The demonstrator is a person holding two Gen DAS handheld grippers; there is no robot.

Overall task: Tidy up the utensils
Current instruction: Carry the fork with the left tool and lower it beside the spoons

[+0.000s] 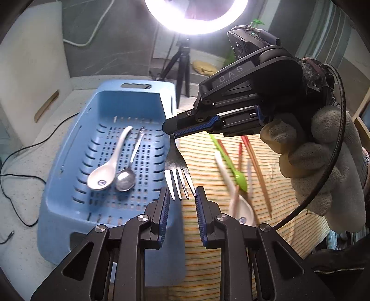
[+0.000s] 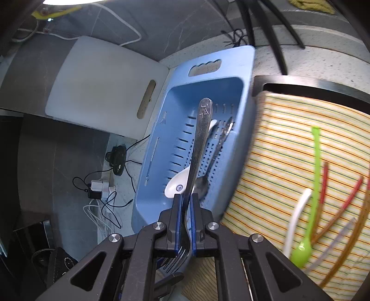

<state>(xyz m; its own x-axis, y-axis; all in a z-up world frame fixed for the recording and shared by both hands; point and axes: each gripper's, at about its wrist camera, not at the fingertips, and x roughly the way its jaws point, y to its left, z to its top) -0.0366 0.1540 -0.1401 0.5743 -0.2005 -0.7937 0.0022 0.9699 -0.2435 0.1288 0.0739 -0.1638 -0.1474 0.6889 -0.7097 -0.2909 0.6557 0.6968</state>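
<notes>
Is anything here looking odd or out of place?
Nothing looks broken or spilled. The one unusual sight is the fork, hanging in mid-air from the right gripper, tines down beside the blue basket. Other utensils lie loosely crossed on the striped cloth.

Ring light [image 1: 196,16] glares overhead; fisheye edges warped; cloth [image 2: 289,143] motion-blurred.
</notes>
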